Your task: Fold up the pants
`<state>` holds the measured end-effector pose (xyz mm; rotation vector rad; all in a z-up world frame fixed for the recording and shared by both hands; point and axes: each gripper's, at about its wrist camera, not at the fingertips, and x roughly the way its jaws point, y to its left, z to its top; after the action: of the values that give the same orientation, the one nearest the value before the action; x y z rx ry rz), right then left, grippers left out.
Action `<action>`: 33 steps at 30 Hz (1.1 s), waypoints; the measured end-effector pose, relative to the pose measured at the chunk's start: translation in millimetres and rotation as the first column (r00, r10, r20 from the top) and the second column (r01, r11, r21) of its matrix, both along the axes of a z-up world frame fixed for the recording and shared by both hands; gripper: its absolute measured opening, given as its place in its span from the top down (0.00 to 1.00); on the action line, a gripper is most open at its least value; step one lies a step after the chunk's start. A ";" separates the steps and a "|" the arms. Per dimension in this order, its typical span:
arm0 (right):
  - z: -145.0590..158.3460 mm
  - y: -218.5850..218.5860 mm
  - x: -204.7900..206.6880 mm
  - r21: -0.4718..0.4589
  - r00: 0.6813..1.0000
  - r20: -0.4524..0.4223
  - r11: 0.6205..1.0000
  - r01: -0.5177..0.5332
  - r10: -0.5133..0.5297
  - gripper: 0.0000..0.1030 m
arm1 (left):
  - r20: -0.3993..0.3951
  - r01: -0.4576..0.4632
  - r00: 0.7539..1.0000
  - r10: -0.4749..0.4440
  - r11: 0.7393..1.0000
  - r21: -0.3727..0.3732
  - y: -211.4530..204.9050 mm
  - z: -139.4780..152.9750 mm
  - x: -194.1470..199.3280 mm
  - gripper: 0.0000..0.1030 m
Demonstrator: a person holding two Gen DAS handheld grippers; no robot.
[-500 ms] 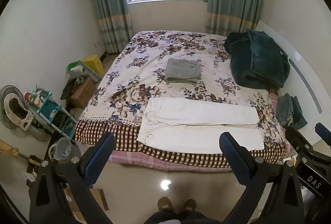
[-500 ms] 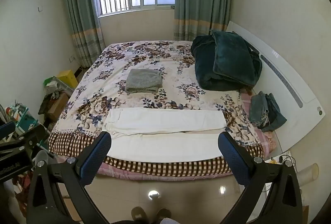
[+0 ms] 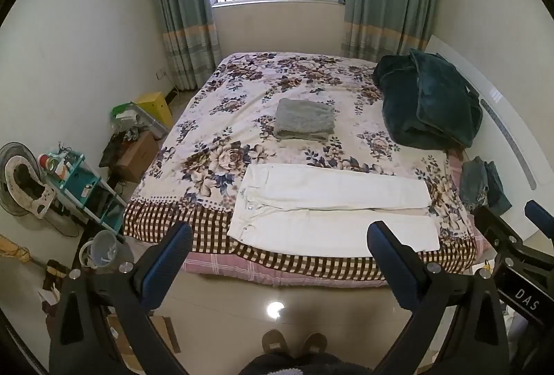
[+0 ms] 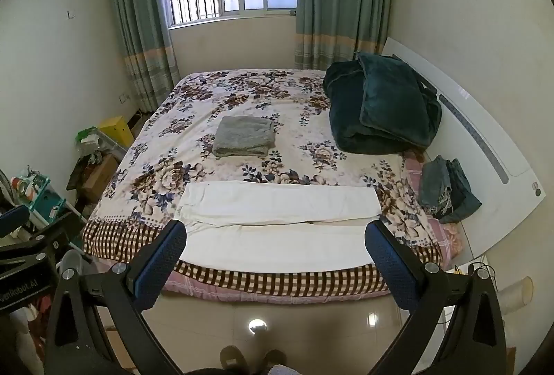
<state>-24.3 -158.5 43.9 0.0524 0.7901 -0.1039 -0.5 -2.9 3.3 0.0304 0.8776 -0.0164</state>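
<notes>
White pants (image 3: 332, 212) lie flat along the bed's (image 3: 242, 91) near edge; left gripper (image 3: 278, 248) and right gripper (image 4: 275, 247) gape empty (approach stage), next reach for the waistband and hem.

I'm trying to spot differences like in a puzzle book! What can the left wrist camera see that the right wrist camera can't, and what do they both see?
Only the left wrist view shows the whole white fan on the floor and the gray bucket beside the bed.

Only the right wrist view shows the clear cylinder on the floor at the right.

Both show the white pants spread flat on the floral bed, the folded gray cloth, the dark green blanket, and an open gripper: the left gripper and the right gripper.
</notes>
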 end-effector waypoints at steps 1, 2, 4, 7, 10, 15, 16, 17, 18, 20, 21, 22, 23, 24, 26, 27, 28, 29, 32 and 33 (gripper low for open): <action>-0.1 -0.9 -0.3 0.002 1.000 0.001 1.000 0.001 -0.001 0.00 | 0.001 0.000 1.000 0.000 1.000 -0.001 0.3 0.1 -0.3 0.00; -0.1 -2.0 -0.7 0.003 1.000 0.002 1.000 0.002 -0.002 0.00 | 0.001 -0.001 1.000 0.001 1.000 -0.002 -2.0 1.2 1.3 0.00; -2.1 5.7 -4.2 -0.004 1.000 0.002 1.000 -0.005 0.005 0.00 | 0.003 -0.002 1.000 0.002 1.000 0.000 -7.2 3.8 0.0 0.00; -0.8 3.4 -4.5 -0.001 1.000 0.003 1.000 -0.006 0.006 0.00 | 0.007 -0.003 1.000 0.003 1.000 -0.001 -11.4 6.7 -0.5 0.00; -0.8 3.5 -5.9 -0.002 1.000 0.004 1.000 -0.005 0.005 0.00 | 0.008 -0.003 1.000 0.003 1.000 -0.001 -14.0 5.6 -0.7 0.00; -2.4 3.1 -8.5 -0.003 1.000 0.006 1.000 -0.007 0.007 0.00 | 0.012 -0.003 1.000 0.003 1.000 -0.008 -12.8 13.4 3.1 0.00; -1.7 2.8 -8.6 -0.002 1.000 0.007 1.000 -0.007 0.007 0.00 | 0.014 -0.003 1.000 0.003 1.000 -0.008 -13.4 16.3 3.4 0.00; -2.8 3.6 -9.1 -0.003 1.000 0.008 1.000 -0.006 0.006 0.00 | 0.015 -0.003 1.000 0.003 1.000 -0.008 -14.8 17.8 4.3 0.00; -3.2 3.6 -9.5 -0.005 1.000 0.008 1.000 -0.007 0.007 0.00 | 0.015 -0.004 1.000 0.004 1.000 -0.009 -15.3 18.5 4.8 0.00; -3.3 2.4 -10.2 -0.003 1.000 0.009 1.000 -0.007 0.007 0.00 | 0.016 -0.005 1.000 0.005 1.000 -0.010 -13.8 16.3 2.8 0.00; -3.5 2.9 -10.5 -0.003 1.000 0.009 1.000 -0.008 0.008 0.00 | 0.016 -0.005 1.000 0.005 1.000 -0.010 -14.8 17.2 3.1 0.00; -3.6 3.2 -10.9 -0.004 1.000 0.010 1.000 -0.008 0.008 0.00 | 0.017 -0.004 1.000 0.004 1.000 -0.010 -13.3 15.9 2.4 0.00; -3.9 3.2 -11.2 -0.005 1.000 0.010 1.000 -0.008 0.008 0.00 | 0.018 -0.004 1.000 0.004 1.000 -0.010 -13.5 16.0 2.3 0.00; -3.8 3.0 -11.5 -0.004 1.000 0.010 1.000 -0.008 0.008 0.00 | 0.018 -0.004 1.000 0.004 1.000 -0.010 -14.4 16.9 2.6 0.00; 11.8 8.6 -11.5 -0.003 1.000 0.010 1.000 -0.011 0.011 0.00 | 0.018 -0.003 1.000 0.003 1.000 -0.014 -12.6 15.9 1.7 0.00; 11.7 9.1 -11.7 -0.004 1.000 0.011 1.000 -0.011 0.011 0.00 | 0.018 -0.003 1.000 0.003 1.000 -0.013 -13.6 17.8 2.4 0.00; 11.9 9.1 -11.7 -0.003 1.000 0.010 1.000 -0.011 0.012 0.00 | 0.018 -0.002 1.000 0.003 1.000 -0.012 -13.4 17.8 2.3 0.00; 14.7 7.7 -12.1 -0.001 1.000 0.008 1.000 -0.014 0.014 0.00 | 0.020 -0.004 1.000 0.004 1.000 -0.013 -12.6 18.1 1.8 0.00; 22.6 9.6 -12.7 0.001 1.000 0.007 1.000 -0.019 0.019 0.00 | 0.021 -0.004 1.000 0.004 1.000 -0.012 -12.8 17.6 1.0 0.00; 25.2 10.1 -12.9 0.000 1.000 0.008 1.000 -0.019 0.019 0.00 | 0.022 -0.003 1.000 0.004 1.000 -0.013 -11.8 17.4 1.1 0.00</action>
<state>-37.2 -148.3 69.1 0.0453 0.7826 -0.0853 0.6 -14.6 20.6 0.0167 0.8560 -0.0185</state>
